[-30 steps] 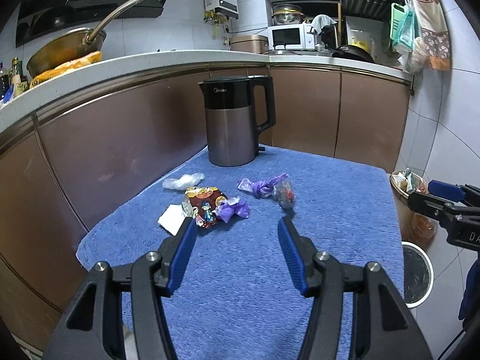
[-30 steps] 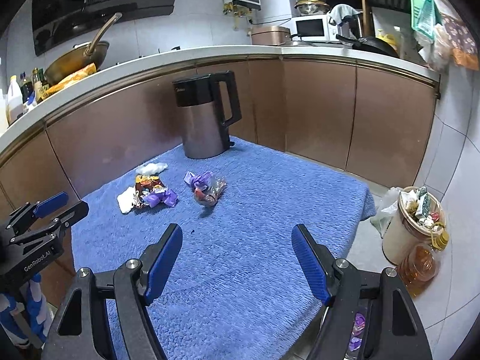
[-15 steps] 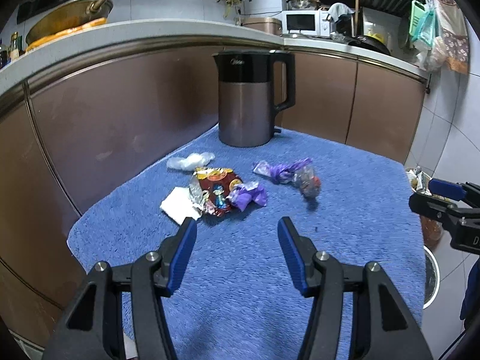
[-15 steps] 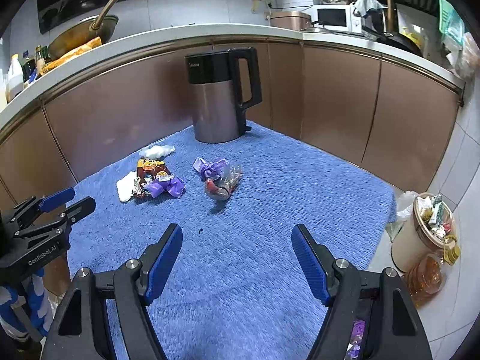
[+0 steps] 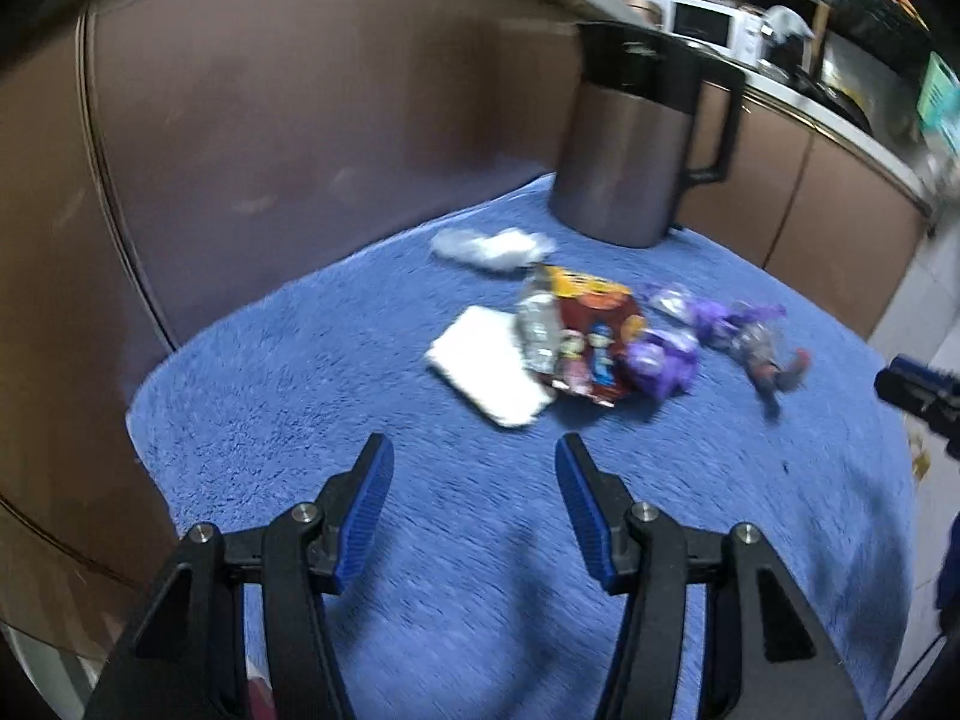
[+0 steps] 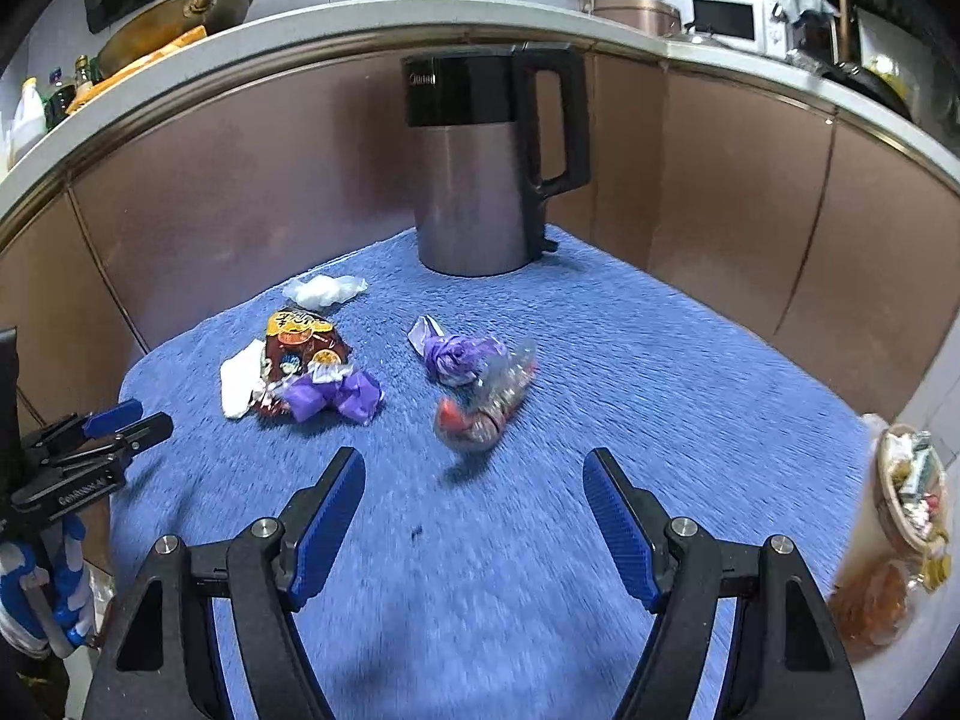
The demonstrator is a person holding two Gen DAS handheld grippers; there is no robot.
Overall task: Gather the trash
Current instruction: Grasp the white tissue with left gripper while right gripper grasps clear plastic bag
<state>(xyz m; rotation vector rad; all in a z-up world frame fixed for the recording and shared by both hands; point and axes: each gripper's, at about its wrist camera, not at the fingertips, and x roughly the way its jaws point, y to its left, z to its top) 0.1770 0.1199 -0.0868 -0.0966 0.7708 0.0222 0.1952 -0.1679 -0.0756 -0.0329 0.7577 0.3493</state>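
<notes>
Both my left tool (image 5: 474,450) and right tool (image 6: 474,462) are spread, empty, above the blue terry-covered surface (image 6: 660,372), near crumpled purple plastic wrappers (image 6: 459,357).

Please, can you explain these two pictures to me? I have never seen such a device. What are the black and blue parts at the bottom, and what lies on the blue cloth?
They are hand-held tongs, one in each of a person's hands, each with a camera looking along its fingers. One picture is from the left tongs, the other from the right tongs. Both stand open and hold nothing. On the blue towel stand a kettle and trash: a white tissue, a red snack wrapper, purple wrappers, a clear crumpled bag and a white plastic wad.
</notes>
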